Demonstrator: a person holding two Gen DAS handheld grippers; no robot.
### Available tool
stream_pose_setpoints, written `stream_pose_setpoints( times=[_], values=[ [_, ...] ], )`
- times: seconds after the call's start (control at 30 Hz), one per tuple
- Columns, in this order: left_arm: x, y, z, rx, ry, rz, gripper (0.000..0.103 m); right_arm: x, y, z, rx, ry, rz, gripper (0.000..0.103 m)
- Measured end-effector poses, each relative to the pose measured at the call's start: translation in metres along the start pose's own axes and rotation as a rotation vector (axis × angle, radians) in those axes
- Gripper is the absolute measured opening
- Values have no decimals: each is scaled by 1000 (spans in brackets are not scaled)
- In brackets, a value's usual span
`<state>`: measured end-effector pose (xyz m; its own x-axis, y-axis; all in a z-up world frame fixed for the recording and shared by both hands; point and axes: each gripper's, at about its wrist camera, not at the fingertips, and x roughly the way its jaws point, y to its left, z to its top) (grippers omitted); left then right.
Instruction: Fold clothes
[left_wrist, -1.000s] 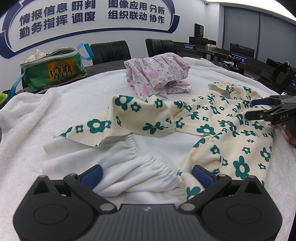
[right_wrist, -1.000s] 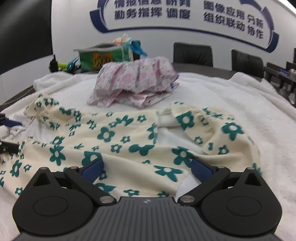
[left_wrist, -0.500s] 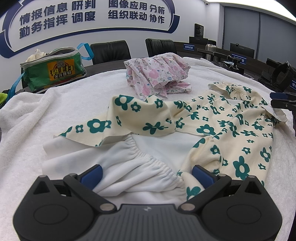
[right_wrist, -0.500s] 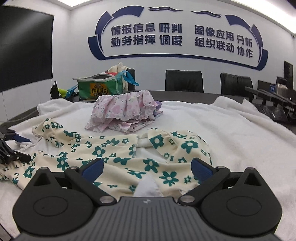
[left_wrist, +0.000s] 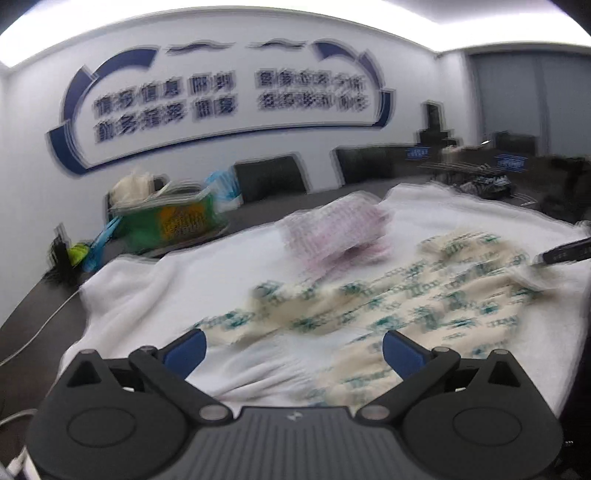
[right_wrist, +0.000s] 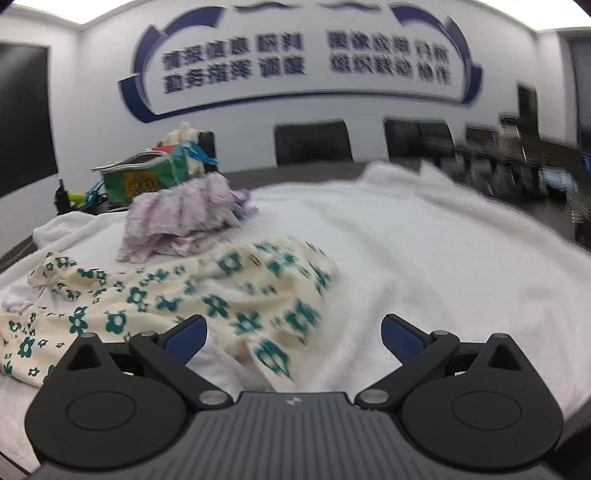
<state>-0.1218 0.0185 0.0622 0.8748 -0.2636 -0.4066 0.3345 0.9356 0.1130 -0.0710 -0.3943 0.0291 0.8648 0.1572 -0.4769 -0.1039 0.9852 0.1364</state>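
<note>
my left fingers (left_wrist: 291, 347) are spread wide with nothing between them, their blue pads hovering over the near, white gathered edge of the cream garment with green flower print (left_wrist: 424, 302). this view is badly blurred, so fine detail is lost. my right fingers (right_wrist: 291, 334) are spread wide too and hold nothing; the left pad hangs over the garment's near edge, the right pad over bare white terry towel (right_wrist: 424, 258). the cream flowered garment (right_wrist: 177, 295) lies crumpled and partly spread on the towel, which covers the dark table (left_wrist: 33, 314). behind it, just beside its far edge, sits a bunched pink floral garment (right_wrist: 184, 218), not flat. farther back, off the towel on the table, stands a green fabric bag with a yellow label (right_wrist: 140, 181). from the left view, a dark finger tip of my other tool (left_wrist: 565, 253) shows at the right edge near the flowered garment's far corner; i cannot tell if it touches the cloth
</note>
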Motion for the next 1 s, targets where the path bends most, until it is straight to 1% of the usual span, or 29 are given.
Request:
stream_pose_setpoints(
  times=[0.03,0.07,0.1,0.13,0.2,0.3,0.33,0.37,0.4,0.43,0.47,0.53,0.63,0.67,0.73,0.77,0.8,0.83,0.87,0.9,0.93,0.97,1.0],
  values=[
    [4,-8,-1,0,2,-39,103,2,-4,-3,9,13,21,102],
    [9,-15,-3,1,9,-80,103,3,-1,-4,-8,18,43,102],
    [16,-21,-5,6,23,-102,103,3,2,-6,-25,22,66,102],
    [26,-27,-9,16,49,-88,102,4,5,-8,-41,26,88,102],
    [40,-32,-16,42,80,-23,101,4,12,-12,-83,32,130,102],
    [53,-29,-27,50,118,31,101,2,26,-20,-214,37,143,102],
    [56,-27,-30,39,139,43,101,1,30,-23,-257,41,146,100],
    [59,-24,-33,25,163,58,101,3,33,-25,-292,51,148,85],
    [62,-22,-36,12,188,72,101,8,35,-23,-302,79,149,66],
    [64,-18,-37,-16,201,77,99,13,36,-16,-284,107,149,21],
    [65,-14,-38,-43,208,74,99,16,28,-7,-225,107,151,10],
    [69,-8,-39,-79,229,70,99,23,11,12,-113,104,147,8],
    [72,-8,-40,-94,236,76,100,40,-19,36,-36,93,52,8],
    [72,-10,-40,-89,233,81,100,48,-29,42,-26,96,-16,8],
    [71,-12,-40,-76,227,90,100,59,-37,48,-65,98,-178,11],
    [70,-14,-40,-70,224,93,100,57,-38,50,-74,83,-211,13],
    [69,-14,-40,-69,224,94,100,50,-36,50,-73,59,-183,15],
    [70,-14,-40,-70,223,94,100,42,-35,51,-73,34,-155,19],
    [70,-14,-40,-70,224,95,101,34,-32,51,-80,11,-115,35],
    [70,-15,-39,-70,224,97,101,24,-25,46,-120,-10,-40,49],
    [71,-15,-39,-70,225,99,102,14,-14,40,-193,-30,49,73],
    [71,-15,-39,-70,225,101,102,4,-3,32,-274,-51,133,82],
    [71,-15,-39,-69,226,102,103,-2,8,22,-370,-72,208,82]
  ],
)
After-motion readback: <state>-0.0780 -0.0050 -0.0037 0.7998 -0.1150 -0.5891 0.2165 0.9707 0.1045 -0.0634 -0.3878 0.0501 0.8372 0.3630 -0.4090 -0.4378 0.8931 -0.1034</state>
